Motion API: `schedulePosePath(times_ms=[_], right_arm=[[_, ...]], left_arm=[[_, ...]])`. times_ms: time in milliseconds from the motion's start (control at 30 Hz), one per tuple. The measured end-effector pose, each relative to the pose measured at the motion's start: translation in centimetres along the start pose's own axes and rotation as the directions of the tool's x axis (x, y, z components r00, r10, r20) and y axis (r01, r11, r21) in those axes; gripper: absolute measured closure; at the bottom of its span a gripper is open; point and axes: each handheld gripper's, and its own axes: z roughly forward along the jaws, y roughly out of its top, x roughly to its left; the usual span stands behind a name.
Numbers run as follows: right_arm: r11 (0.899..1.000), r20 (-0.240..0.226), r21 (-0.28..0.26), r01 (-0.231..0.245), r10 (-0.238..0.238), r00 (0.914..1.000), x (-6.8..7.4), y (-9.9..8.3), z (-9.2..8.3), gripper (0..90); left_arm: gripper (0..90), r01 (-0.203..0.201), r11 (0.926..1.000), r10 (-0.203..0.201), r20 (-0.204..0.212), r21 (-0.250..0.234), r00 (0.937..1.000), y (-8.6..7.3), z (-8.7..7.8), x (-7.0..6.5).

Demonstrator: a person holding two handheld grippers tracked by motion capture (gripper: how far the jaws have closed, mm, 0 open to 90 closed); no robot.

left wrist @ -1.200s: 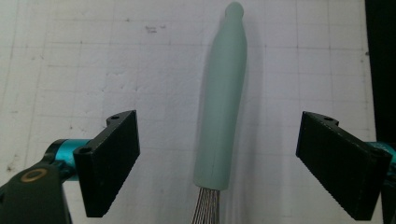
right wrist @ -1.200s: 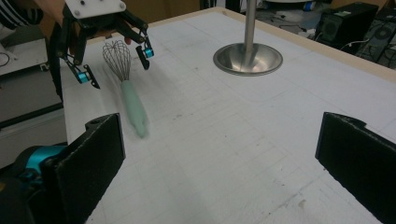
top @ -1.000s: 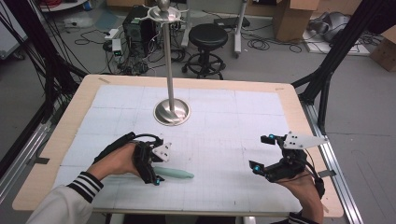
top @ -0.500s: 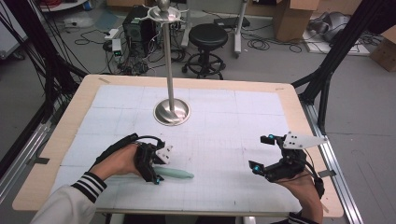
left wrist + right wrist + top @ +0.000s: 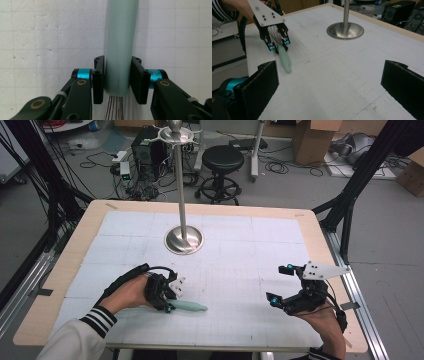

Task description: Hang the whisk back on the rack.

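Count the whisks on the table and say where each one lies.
1. The whisk lies flat on the white mat near the table's front left, its pale green handle clamped between the jaws of the left gripper, whose jaws have just been closing.

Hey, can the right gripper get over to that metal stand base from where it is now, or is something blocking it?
Probably yes: the right gripper stands open and empty, with bare white mat between it and the stand base.

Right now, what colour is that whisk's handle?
Pale mint green handle, clearest in the left gripper view.
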Motion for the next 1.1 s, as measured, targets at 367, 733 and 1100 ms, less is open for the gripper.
schedulePosePath(times_ms=[367,733,1100], right_arm=[[1.0,0.003,0.011,0.004,-0.004,1.0,0.1,0.1,0.1,0.4],[1.0,0.005,0.011,0.003,-0.003,1.0,0.0,0.0,0.1,0.4],[1.0,0.005,0.018,0.0,0.0,1.0,0.0,0.0,0.2,0.5]], left_arm=[[69.3,-0.032,0.998,0.033,0.014,-0.055,0.9994,0.0,-1.0,-0.3],[69.4,0.015,0.9806,-0.015,-0.003,-0.196,0.9999,-0.9,-4.0,-0.1],[69.5,0.056,0.9351,-0.071,-0.03,-0.35,0.997,-1.8,-7.4,0.4]])
